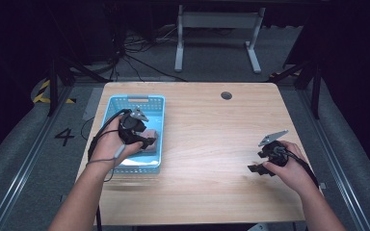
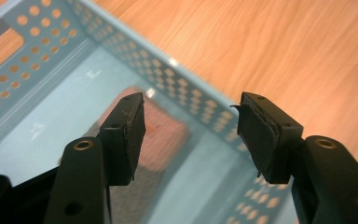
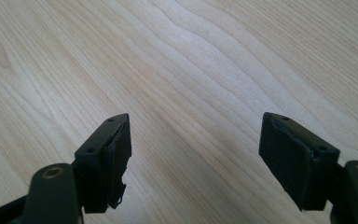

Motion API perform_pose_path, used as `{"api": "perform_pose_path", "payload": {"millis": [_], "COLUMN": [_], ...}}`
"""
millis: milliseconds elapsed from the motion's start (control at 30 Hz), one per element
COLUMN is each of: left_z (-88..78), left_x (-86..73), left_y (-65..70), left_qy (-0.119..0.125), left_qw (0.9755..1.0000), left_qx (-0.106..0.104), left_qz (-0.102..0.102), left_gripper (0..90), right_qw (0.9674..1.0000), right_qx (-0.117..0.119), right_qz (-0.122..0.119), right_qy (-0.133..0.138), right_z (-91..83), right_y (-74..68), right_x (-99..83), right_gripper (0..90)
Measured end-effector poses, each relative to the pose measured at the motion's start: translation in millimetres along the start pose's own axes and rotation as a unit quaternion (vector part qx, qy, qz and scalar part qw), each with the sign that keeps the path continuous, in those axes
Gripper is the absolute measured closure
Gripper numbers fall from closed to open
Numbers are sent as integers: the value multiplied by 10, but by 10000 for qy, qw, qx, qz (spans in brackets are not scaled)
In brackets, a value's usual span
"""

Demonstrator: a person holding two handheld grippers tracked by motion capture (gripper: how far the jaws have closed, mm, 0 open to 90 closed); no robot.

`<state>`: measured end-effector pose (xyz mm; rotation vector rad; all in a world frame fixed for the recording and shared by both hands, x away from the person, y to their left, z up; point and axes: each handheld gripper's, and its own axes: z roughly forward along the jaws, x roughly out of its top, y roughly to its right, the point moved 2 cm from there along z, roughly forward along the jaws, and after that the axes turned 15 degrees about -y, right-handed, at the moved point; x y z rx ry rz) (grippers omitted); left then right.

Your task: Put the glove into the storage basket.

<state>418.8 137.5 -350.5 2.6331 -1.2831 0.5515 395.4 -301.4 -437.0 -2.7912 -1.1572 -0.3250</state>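
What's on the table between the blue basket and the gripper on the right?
Nothing: in the high view, only bare wooden table lies between the blue basket and the right gripper.

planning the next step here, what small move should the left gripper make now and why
Probably lift the left gripper clear of the blue basket. Its jaws stand open with nothing between them, and the pink and grey cloth lies on the basket floor below, apparently released. The right gripper waits open over bare table.

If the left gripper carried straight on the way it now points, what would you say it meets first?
Most likely the pink and grey item lying on the floor of the blue basket. The left gripper hangs over it with jaws open and nothing between them. Depth is hard to judge; a slight drift would reach the perforated wall instead.
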Motion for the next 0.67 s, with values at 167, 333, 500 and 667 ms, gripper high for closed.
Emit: {"api": "perform_pose_path", "payload": {"millis": [167,333,500,667], "left_z": [-81,-28,100,123], "left_x": [45,57,53,37], "left_y": [253,522,714,708], "left_qy": [226,388,469,433], "left_qw": [9995,9985,9976,9979], "left_qx": [-225,-370,-498,-478], "left_qz": [6,54,53,12], "left_gripper": [398,388,383,377], "right_qw": [10000,9998,9997,9995], "right_qx": [30,68,82,82], "right_qz": [-18,-59,-60,-102], "right_qy": [76,162,211,285], "right_z": [10,29,45,42], "right_y": [19,43,61,54], "right_x": [-35,-62,-73,-53], "right_gripper": [250,246,239,239]}}
